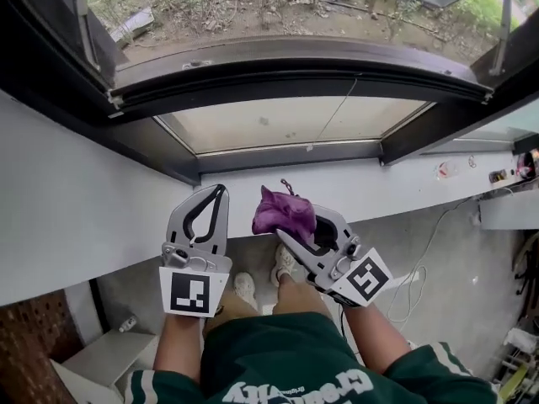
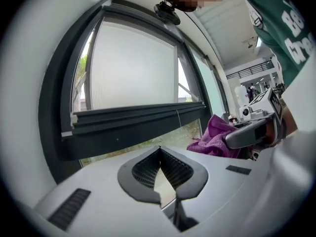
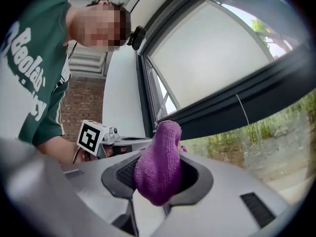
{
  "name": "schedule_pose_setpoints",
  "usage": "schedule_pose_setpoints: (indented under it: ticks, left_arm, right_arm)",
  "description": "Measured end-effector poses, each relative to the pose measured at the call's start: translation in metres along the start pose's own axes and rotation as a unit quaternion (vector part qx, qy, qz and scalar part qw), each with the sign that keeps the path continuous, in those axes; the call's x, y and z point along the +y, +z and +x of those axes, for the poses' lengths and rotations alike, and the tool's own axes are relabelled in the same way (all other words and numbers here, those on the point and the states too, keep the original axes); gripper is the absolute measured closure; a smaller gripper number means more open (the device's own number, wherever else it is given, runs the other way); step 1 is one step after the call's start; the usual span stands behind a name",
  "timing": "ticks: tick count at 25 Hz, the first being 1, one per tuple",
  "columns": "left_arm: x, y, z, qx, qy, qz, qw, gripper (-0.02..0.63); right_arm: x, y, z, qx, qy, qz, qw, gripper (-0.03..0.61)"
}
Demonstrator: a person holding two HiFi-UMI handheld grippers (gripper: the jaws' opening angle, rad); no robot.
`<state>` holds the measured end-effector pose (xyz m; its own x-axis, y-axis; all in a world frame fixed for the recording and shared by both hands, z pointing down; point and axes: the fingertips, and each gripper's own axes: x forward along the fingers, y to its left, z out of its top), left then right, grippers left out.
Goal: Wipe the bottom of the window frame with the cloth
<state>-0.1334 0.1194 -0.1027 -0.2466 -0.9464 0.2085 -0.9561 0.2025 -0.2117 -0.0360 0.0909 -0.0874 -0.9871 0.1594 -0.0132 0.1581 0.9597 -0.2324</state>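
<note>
A purple cloth (image 1: 285, 212) is bunched between the jaws of my right gripper (image 1: 295, 227), which is shut on it; the same cloth (image 3: 160, 164) fills the jaws in the right gripper view. My left gripper (image 1: 218, 190) hangs beside it, shut with nothing held, its tips meeting (image 2: 159, 149). Both are held in front of the white wall below the window. The dark bottom window frame (image 1: 290, 154) runs across just above the grippers, apart from the cloth. From the left gripper view the cloth (image 2: 215, 138) shows at the right.
The window sash (image 1: 295, 70) is swung open outward over bare ground. A white wall (image 1: 76, 209) spreads to the left. A thin cord (image 1: 341, 108) hangs across the pane. Cables and small items lie on a ledge (image 1: 497, 175) at the right.
</note>
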Motion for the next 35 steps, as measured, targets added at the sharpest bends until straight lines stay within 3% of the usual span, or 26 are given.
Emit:
schedule_pose_setpoints:
  ticks: [3,6,8,13,18,22,26,30,35]
  left_arm:
    - [0.012,-0.02,0.009,0.018,0.018,0.003,0.9997,0.606]
    - [0.018,-0.041,0.012,0.031,0.005,0.012,0.9994,0.606]
    - [0.021,-0.062,0.012,0.041,-0.004,-0.005,0.9992,0.606]
    - [0.044,-0.135,0.019,0.049,-0.011,-0.06,0.9969,0.606]
    - [0.055,-0.218,0.031,0.05,-0.024,-0.089,0.9944,0.606]
    - [0.061,-0.281,0.043,0.053,-0.004,-0.106,0.9929,0.606]
    - [0.068,-0.329,0.045,0.056,0.013,-0.118,0.9914,0.606]
    - [0.077,-0.361,0.046,0.044,0.03,-0.142,0.9884,0.606]
    - [0.077,-0.399,0.052,0.057,0.048,-0.12,0.9899,0.606]
  right_arm:
    - [-0.018,-0.023,0.02,0.006,0.02,0.043,0.999,0.437]
    - [-0.019,-0.043,0.043,0.011,0.038,0.045,0.998,0.436]
    - [-0.016,-0.064,0.059,0.027,0.038,0.04,0.998,0.434]
    - [-0.016,-0.136,0.112,0.067,0.001,0.02,0.998,0.434]
    - [-0.021,-0.23,0.153,0.079,-0.049,0.047,0.995,0.434]
    - [-0.036,-0.311,0.178,0.101,-0.056,0.05,0.992,0.434]
    - [-0.044,-0.375,0.209,0.113,-0.032,0.072,0.99,0.434]
    - [-0.055,-0.427,0.238,0.138,-0.022,0.063,0.988,0.434]
    - [-0.072,-0.469,0.257,0.166,-0.034,0.041,0.985,0.434]
